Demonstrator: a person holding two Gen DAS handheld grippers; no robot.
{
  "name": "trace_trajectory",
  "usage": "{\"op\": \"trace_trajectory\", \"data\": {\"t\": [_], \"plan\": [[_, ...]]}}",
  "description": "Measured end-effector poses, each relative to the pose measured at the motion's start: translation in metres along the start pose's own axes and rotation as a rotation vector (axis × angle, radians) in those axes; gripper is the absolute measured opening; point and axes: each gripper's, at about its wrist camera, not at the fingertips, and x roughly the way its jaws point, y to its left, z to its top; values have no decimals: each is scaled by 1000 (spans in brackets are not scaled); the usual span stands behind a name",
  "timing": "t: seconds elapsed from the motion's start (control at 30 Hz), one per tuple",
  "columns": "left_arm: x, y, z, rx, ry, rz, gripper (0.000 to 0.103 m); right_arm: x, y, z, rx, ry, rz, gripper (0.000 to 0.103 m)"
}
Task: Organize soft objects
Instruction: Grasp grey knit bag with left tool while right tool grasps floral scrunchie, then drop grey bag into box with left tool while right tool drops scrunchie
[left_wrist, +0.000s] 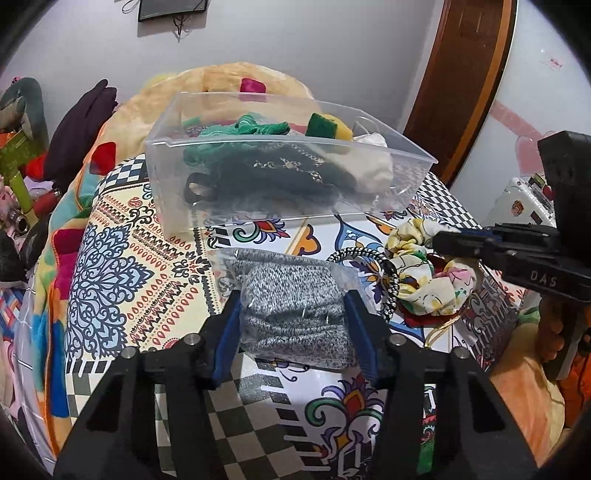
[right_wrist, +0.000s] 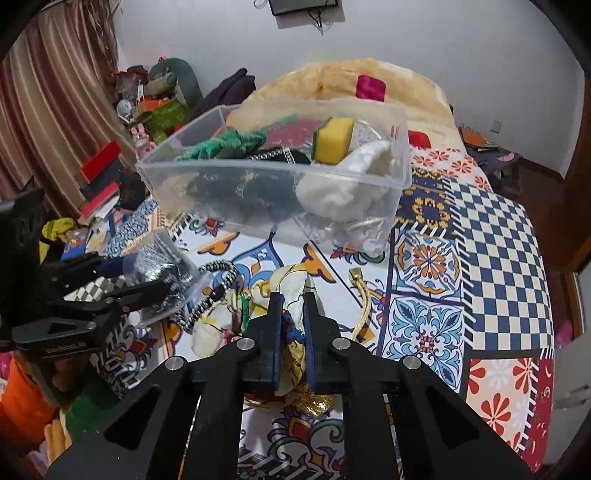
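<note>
A clear plastic bin (left_wrist: 413, 157) (right_wrist: 399, 184) stands on the patterned bedspread and holds green cloth, a dark item, a white cloth and a yellow-green sponge (right_wrist: 332, 138). My left gripper (left_wrist: 293, 306) is shut on a bagged grey knit cloth (left_wrist: 291, 295), which also shows in the right wrist view (right_wrist: 162, 266). My right gripper (right_wrist: 293, 306) is shut on a floral yellow scrunchie (right_wrist: 291, 286), which also shows in the left wrist view (left_wrist: 424, 284). A black-and-white hair band (left_wrist: 384, 273) (right_wrist: 207, 302) lies between the two.
A gold cord (right_wrist: 360, 295) and a red-gold item lie by the scrunchie. A beige blanket (right_wrist: 369, 74) is heaped behind the bin. Clutter, books and a curtain stand at the left (right_wrist: 103, 166). A wooden door (left_wrist: 461, 74) is at the right.
</note>
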Motion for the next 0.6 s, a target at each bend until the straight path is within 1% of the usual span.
{"op": "trace_trajectory", "data": {"t": [0.07, 0.17, 0.3, 0.6], "plan": [[-2, 0, 0, -2, -6, 5, 44, -4, 2, 2, -2, -16, 5, 9], [-8, 1, 1, -3, -21, 15, 38, -14, 5, 6, -3, -51, 20, 8], [-21, 0, 5, -1, -55, 26, 36, -30, 8, 13, -9, -103, 25, 8], [-63, 2, 29, 16, -188, 61, 36, -57, 15, 38, -20, -222, 5, 8]]}}
